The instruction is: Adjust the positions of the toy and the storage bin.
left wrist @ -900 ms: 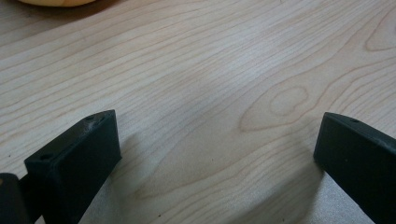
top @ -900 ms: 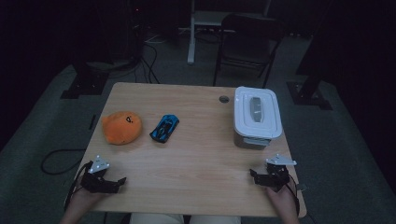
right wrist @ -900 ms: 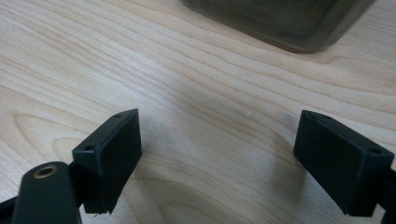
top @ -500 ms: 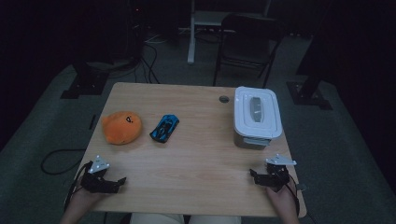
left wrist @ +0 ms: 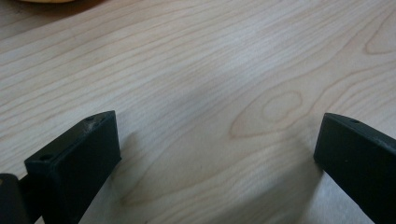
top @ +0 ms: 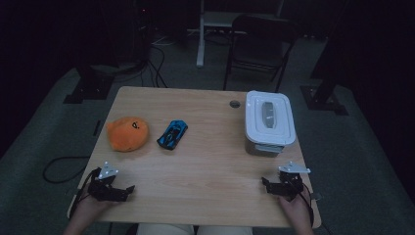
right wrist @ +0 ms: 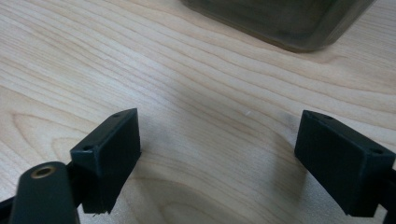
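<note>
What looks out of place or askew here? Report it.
Nothing stands out. The orange plush toy, blue toy car and lidded white container sit intact on the wooden table; nothing is spilled. The left claw and right claw rest open at the near edge, holding nothing.

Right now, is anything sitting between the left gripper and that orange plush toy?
Nothing visible. The left gripper, jaws open, rests near the wooden table's front edge; bare wood lies between it and the orange plush toy. The small blue toy car sits off to the side.
</note>
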`<action>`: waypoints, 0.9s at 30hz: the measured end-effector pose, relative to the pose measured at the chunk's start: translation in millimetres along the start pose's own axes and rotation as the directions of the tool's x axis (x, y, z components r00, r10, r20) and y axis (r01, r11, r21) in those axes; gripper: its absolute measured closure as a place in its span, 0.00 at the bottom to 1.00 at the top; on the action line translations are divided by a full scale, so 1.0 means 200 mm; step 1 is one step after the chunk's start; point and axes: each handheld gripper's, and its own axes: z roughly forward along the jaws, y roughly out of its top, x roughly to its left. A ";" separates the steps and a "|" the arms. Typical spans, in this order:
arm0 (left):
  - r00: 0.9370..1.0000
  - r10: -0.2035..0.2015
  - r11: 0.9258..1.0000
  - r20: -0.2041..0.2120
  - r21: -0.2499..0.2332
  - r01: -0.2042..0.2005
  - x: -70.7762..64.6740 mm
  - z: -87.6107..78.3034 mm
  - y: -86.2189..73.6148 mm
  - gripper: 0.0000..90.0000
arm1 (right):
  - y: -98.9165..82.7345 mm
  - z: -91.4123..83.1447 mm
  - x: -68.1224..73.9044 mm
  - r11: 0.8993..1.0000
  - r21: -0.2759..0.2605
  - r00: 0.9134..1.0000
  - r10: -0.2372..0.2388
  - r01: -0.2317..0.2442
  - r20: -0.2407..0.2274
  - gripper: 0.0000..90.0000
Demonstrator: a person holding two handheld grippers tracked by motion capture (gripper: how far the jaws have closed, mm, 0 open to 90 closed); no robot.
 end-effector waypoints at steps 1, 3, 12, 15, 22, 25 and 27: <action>1.000 0.000 1.000 0.000 0.000 0.000 0.00 0.00 0.00 0.01 | 0.00 0.00 0.00 1.000 0.000 1.000 0.000 0.000 0.000 0.15; 1.000 0.001 1.000 0.005 -0.002 -0.001 -0.01 0.01 0.02 0.01 | 0.00 0.00 0.00 1.000 0.000 1.000 0.000 0.000 0.000 0.15; 0.999 0.032 0.999 0.027 0.009 -0.032 -0.05 0.08 0.12 0.01 | 0.00 0.00 0.00 1.000 0.000 1.000 0.001 -0.001 0.001 0.15; 0.998 0.035 0.999 0.050 0.006 -0.035 -0.06 0.09 0.16 0.01 | 0.00 0.00 0.00 1.000 0.000 1.000 0.001 -0.001 0.001 0.15; 0.995 0.067 0.998 0.070 0.001 -0.067 -0.13 0.13 0.28 0.01 | 0.00 0.00 0.00 1.000 0.001 1.000 0.001 -0.001 0.001 0.15; 0.995 0.073 0.997 0.070 -0.007 -0.072 -0.14 0.14 0.31 0.01 | 0.00 0.00 0.00 1.000 0.001 1.000 0.001 -0.001 0.001 0.15; 0.994 0.068 0.998 0.080 -0.013 -0.067 -0.15 0.15 0.33 0.01 | 0.00 0.00 0.00 1.000 0.000 1.000 0.001 -0.001 0.001 0.15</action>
